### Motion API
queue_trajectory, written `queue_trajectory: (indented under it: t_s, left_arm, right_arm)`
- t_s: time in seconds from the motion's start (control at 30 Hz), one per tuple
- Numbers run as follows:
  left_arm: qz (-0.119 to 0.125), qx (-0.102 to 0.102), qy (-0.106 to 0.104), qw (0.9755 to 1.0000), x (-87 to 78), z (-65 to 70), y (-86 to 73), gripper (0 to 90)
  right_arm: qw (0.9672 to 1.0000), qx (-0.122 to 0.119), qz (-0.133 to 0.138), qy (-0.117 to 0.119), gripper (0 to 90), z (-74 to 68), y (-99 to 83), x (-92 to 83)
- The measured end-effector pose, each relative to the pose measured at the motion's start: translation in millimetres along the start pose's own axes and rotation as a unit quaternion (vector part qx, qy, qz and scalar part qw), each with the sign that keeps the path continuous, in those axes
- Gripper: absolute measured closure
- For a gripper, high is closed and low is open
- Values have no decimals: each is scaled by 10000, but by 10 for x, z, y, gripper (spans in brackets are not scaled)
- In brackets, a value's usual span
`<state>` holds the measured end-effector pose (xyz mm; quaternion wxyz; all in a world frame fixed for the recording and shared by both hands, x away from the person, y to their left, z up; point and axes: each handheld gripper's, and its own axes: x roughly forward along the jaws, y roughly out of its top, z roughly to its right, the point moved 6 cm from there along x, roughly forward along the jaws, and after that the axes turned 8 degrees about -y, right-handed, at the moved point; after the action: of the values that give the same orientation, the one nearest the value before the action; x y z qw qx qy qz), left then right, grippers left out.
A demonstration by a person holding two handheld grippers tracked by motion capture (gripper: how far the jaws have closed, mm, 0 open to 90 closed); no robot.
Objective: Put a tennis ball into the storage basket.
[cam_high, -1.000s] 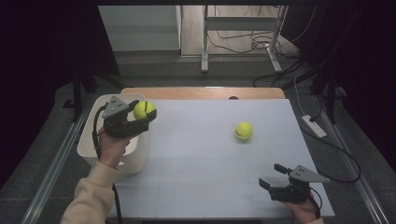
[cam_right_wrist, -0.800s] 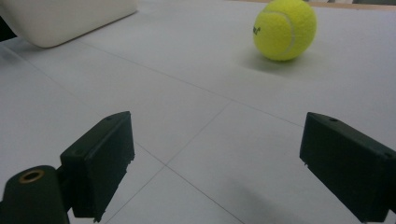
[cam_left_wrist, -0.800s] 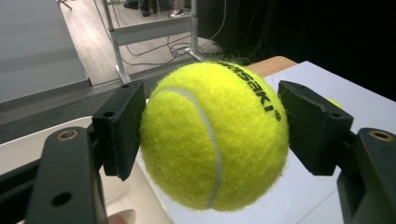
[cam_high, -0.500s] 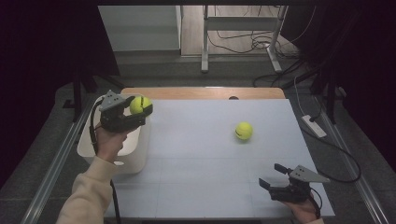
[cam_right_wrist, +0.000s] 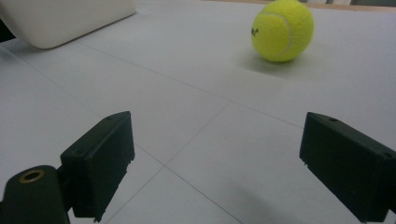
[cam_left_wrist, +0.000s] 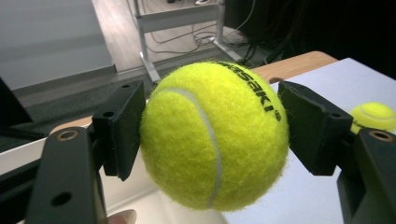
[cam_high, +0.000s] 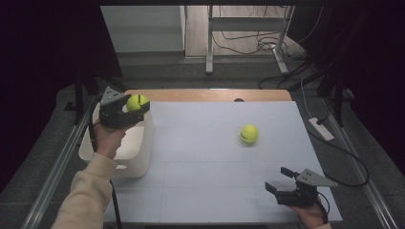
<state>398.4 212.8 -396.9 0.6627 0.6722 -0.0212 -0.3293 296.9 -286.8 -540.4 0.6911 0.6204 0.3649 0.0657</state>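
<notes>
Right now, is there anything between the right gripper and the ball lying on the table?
No. In the right gripper view, bare table runs from the open right gripper to the ball.

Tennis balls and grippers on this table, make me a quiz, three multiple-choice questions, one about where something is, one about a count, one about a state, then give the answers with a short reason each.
1. Where is the free tennis ball?
A. Inside the white bin
B. On the white table surface, right of centre
C. On the floor

2. How many tennis balls are in view?
A. One
B. Two
C. Four

3. What is the state of the right gripper?
A. Open, holding nothing
B. Shut on a ball
C. Shut on the bin's rim

Answers:
1. B, the high view shows it resting alone on the table, apart from the white bin.
2. B, one lies on the table and the held tennis ball sits in the left gripper, above the bin.
3. A, the right gripper view shows its jaws spread wide with only table between them.
</notes>
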Motion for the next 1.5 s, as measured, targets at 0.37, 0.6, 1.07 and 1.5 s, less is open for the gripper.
queue_trajectory:
  t_s: [0.37,0.6,1.07,1.5]
  left_arm:
    - [-90,-10,255,9996,60,-168,-30,275]
    - [-181,3,389,9991,86,-248,-14,274]
    - [-364,-72,587,9976,175,-424,18,275]
    - [-493,-138,741,9959,238,-545,14,274]
  right_arm:
    - [10000,2,9,-8,99,-1,-2,0]
    - [10000,5,18,3,99,6,-4,-2]
    - [10000,11,3,-16,99,10,-9,-4]
    - [10000,12,0,-16,99,13,-12,-2]
